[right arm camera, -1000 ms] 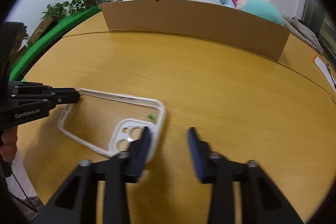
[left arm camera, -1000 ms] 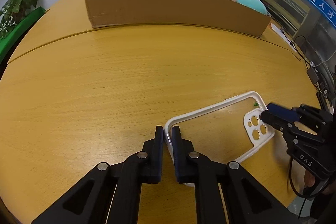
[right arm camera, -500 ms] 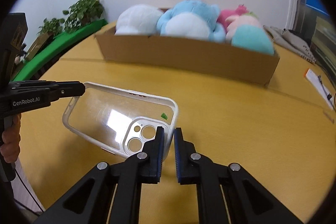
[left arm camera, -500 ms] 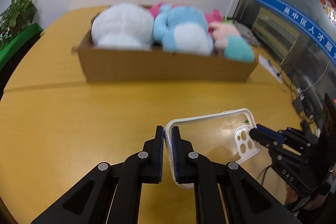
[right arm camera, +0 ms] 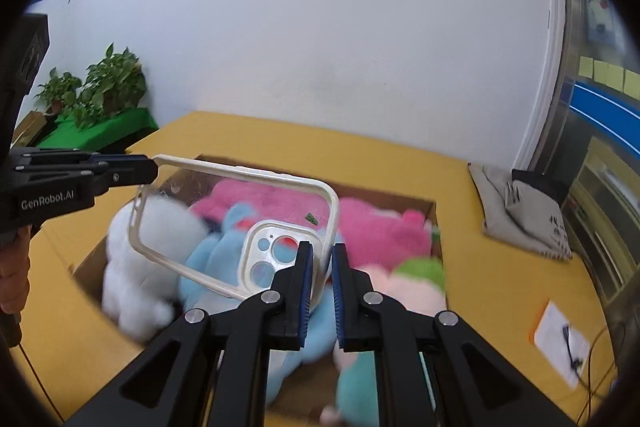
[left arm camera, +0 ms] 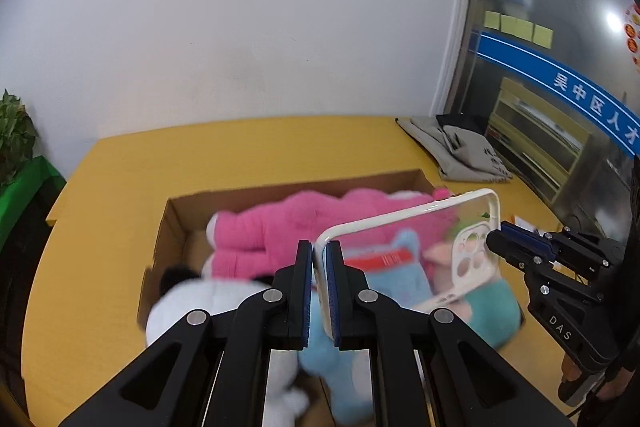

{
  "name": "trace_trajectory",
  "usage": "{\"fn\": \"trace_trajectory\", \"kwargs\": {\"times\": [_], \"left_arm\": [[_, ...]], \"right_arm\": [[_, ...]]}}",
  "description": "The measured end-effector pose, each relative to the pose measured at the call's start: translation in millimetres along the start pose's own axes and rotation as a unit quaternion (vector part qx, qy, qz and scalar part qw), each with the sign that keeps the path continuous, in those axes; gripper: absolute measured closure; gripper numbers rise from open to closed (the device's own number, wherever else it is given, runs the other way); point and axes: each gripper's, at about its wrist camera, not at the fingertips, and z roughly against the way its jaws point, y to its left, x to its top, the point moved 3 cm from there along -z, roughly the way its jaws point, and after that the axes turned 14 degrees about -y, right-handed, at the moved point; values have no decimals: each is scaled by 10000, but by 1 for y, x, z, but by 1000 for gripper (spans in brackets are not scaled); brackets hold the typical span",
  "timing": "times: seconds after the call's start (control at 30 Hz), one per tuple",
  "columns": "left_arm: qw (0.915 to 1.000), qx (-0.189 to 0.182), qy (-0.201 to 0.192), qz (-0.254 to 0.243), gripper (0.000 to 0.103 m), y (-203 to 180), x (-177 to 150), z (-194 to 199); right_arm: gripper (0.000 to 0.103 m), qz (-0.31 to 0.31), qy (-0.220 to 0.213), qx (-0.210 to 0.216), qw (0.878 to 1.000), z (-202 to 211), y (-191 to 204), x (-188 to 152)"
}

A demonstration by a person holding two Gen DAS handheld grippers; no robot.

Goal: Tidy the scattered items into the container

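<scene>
A clear phone case [left arm camera: 416, 227] with a white rim hangs in the air, held at both ends. My left gripper [left arm camera: 319, 259] is shut on its plain end. My right gripper [right arm camera: 322, 259] is shut on the rim beside the camera cutout. In the right wrist view the phone case [right arm camera: 224, 223] slopes up to the left gripper [right arm camera: 150, 169]; in the left wrist view the right gripper [left arm camera: 498, 239] pinches its far end. Below the case lies an open cardboard box [left arm camera: 172, 223] packed with plush toys: pink [left arm camera: 276, 231], white [right arm camera: 132, 267], blue [right arm camera: 224, 255].
The box [right arm camera: 438, 223] sits on a yellow wooden table [left arm camera: 100, 235]. A grey cloth bag [right arm camera: 520, 219] lies to the box's right, and a paper slip [right arm camera: 560, 339] with a cable nearer. Potted plants [right arm camera: 104, 83] stand at the far left by the white wall.
The right gripper closed on the case's camera end. Both grippers lifted the case off the table and carried it forward until it hangs over the box of plush toys.
</scene>
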Motion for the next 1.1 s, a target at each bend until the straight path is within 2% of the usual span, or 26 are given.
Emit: {"fn": "trace_trajectory", "kwargs": {"times": [0.1,0.23,0.33,0.43,0.5,0.53,0.57,0.6,0.63,0.67,0.7,0.77,0.83,0.87,0.93,1.0,1.1], "left_arm": [[9998,42,196,33,97,9,4,-42],[9989,73,458,36,96,17,-12,-86],[9971,96,730,186,96,25,-29,-112],[9969,135,768,141,96,20,-38,-117],[9972,141,724,149,92,20,-37,-110],[9972,153,707,204,88,21,-35,-105],[9973,228,649,245,74,23,-32,-98],[9975,369,549,251,52,25,-28,-88],[9976,508,414,243,42,26,-24,-77],[9974,630,237,249,28,28,-19,-62],[9973,682,104,269,22,29,-16,-48],[9970,679,-46,376,18,28,-15,-15],[9968,587,-93,537,14,21,-26,19],[9969,572,-129,523,11,14,-36,37],[9971,686,-184,287,7,-1,-56,65],[9954,930,-223,-23,3,-17,-80,90],[9945,1023,-177,-109,0,-35,-115,114]], "right_arm": [[94,-16,195,-83,9998,-51,-15,8],[94,-180,659,-75,9976,-101,-27,-9],[94,-225,966,-15,9951,-126,-28,-29],[94,-167,1047,-24,9944,-131,-25,-42],[90,-127,961,-102,9952,-124,-26,-41],[78,-109,935,-179,9954,-121,-27,-39],[69,-119,905,-224,9956,-119,-30,-37],[48,-170,852,-246,9959,-113,-31,-35],[35,-263,765,-235,9964,-103,-33,-32],[33,-330,684,-229,9969,-93,-34,-29],[32,-364,602,-240,9972,-82,-35,-26],[31,-367,465,-276,9979,-58,-33,-20],[24,-279,279,-400,9984,-27,-26,-18],[24,-229,188,-455,9985,-14,-21,-18],[24,-169,50,-421,9990,17,-5,-25],[24,-178,89,-270,9994,39,8,-38],[24,-213,135,-219,9994,66,26,-60]]}}
